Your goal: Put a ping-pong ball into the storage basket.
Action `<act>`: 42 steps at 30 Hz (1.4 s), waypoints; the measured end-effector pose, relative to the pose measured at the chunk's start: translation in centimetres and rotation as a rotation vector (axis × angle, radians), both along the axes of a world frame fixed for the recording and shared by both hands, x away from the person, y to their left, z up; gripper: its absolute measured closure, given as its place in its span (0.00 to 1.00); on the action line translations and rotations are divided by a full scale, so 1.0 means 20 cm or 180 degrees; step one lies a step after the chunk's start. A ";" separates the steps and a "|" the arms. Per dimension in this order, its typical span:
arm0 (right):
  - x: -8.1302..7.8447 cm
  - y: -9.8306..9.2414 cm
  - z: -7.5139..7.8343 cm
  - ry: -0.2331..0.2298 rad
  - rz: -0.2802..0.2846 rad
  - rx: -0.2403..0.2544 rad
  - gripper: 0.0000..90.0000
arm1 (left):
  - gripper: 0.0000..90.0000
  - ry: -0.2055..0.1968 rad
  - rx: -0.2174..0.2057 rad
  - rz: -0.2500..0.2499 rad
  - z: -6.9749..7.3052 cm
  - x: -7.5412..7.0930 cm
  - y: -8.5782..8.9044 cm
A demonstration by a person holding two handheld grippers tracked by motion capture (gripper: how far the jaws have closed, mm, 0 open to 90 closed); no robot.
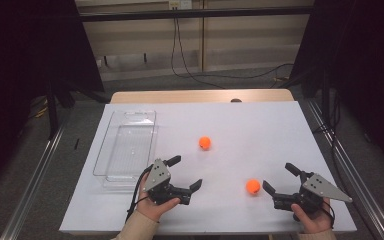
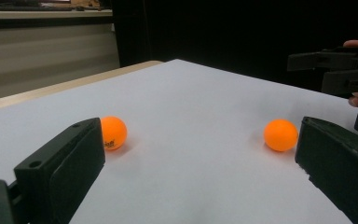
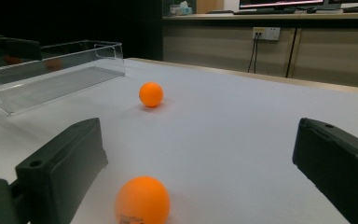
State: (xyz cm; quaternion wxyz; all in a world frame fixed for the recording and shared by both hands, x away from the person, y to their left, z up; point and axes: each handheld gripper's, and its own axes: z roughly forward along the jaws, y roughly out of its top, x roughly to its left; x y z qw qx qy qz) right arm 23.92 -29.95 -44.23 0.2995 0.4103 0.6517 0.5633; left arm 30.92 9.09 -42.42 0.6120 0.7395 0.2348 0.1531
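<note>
Flanking two smooth round orange balls (image 1: 253,186) on matte white tabletop (image 1: 250,125): both black grippers, left gripper (image 1: 185,173) and right gripper (image 1: 280,178), spread.

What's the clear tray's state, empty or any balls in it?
Empty. The clear tray holds nothing in the high view; both orange balls, the far one and the near one, sit on the white table outside it.

Open white table (image 1: 260,125) around both balls, clear tray (image 1: 127,145) blocking the left edge.
</note>
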 end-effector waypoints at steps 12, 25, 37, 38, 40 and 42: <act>0.00 0.00 0.00 0.0003 0.0003 0.0001 0.02 | 0.01 0.0024 0.0019 -0.0073 -0.01 0.01 -0.05; 0.00 0.00 0.00 0.0009 0.0006 0.0001 0.02 | 0.02 0.0048 0.0025 -0.0115 -0.01 0.02 -0.09; 0.00 0.00 0.00 0.0005 0.0012 -0.0004 0.02 | 0.02 0.0073 0.0025 -0.0166 -0.02 0.03 -0.13; 0.00 0.00 0.00 0.0004 0.0013 -0.0005 0.02 | 0.02 0.0074 0.0027 -0.0177 -0.02 0.03 -0.13; 0.00 0.00 0.00 0.0005 0.0013 -0.0003 0.02 | 0.02 0.0090 0.0028 -0.0182 -0.02 0.03 -0.14; 0.00 0.00 0.00 0.0009 0.0011 -0.0001 0.02 | 0.02 0.0084 0.0044 -0.0178 -0.02 0.03 -0.14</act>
